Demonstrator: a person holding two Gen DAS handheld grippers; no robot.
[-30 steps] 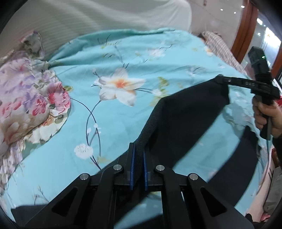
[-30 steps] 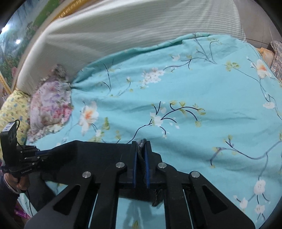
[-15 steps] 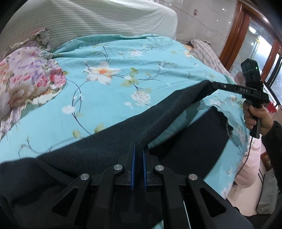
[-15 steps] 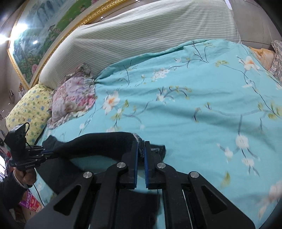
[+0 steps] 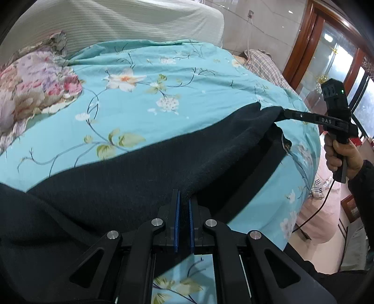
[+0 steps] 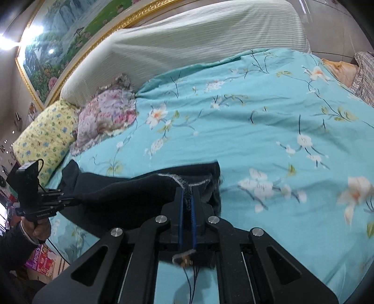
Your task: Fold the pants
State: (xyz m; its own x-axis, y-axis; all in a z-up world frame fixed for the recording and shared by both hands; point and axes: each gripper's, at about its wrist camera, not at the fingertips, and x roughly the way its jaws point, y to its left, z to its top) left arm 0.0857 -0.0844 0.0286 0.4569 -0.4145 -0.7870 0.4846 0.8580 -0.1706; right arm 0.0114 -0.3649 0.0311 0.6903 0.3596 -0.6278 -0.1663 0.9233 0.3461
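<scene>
1. two grippers share the dark navy knit pants (image 5: pixel 145 177): left gripper (image 5: pixel 183 205) pinches one end, right gripper (image 6: pixel 186 198) the other.
2. the pants' long axis spans between them, sagging onto the turquoise floral bedspread (image 5: pixel 140 112) (lower layer underneath).

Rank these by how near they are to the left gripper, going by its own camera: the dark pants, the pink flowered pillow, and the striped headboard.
1. dark pants: pinched in the left gripper, nearest.
2. pink flowered pillow: off to the left, up the bed.
3. striped headboard: at the far end of the bed, behind the pillow, farthest.
</scene>
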